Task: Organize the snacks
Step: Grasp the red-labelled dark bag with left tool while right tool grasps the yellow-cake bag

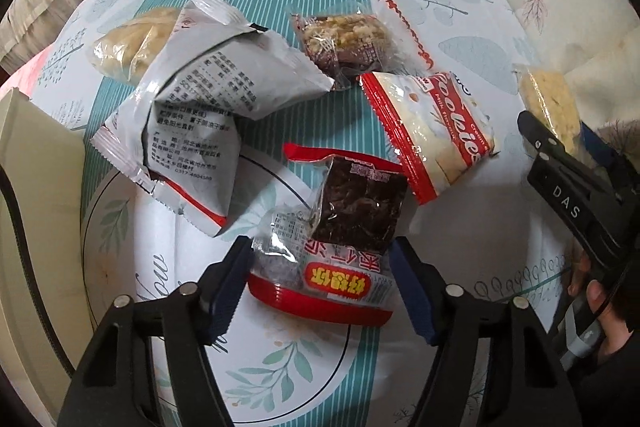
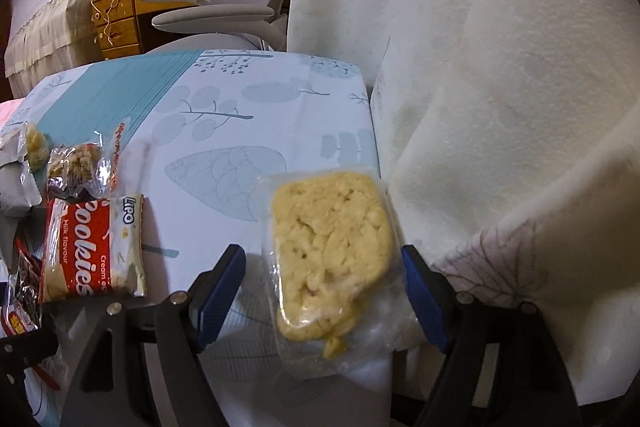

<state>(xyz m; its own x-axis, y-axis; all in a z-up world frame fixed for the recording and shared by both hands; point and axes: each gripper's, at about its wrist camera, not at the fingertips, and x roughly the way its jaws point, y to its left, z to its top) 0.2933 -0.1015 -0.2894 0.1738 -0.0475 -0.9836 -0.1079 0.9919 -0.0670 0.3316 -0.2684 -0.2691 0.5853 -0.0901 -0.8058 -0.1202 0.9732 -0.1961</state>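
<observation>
A clear packet with a red rim and a dark snack [image 1: 360, 211] lies on the leaf-print tablecloth [image 1: 280, 359]. My left gripper [image 1: 318, 259] points down over it, with its blue pads right at the wrapper's two sides and no visible squeeze. In the right wrist view, a yellow crumbly snack in a clear wrapper [image 2: 328, 259] lies by the table's right edge. My right gripper [image 2: 324, 259] is open around it, with a gap at the left pad. This snack [image 1: 548, 99] and the right gripper's body [image 1: 568, 199] also show in the left wrist view.
A red-and-white cookies packet [image 1: 432, 131], a grey packet [image 1: 200, 107], a nut-bar packet [image 1: 344, 39] and a pale wrapped snack [image 1: 128, 47] lie close together. A cream blanket [image 2: 500, 67] hangs at the table's right edge. A grey chair [image 2: 240, 7] stands behind.
</observation>
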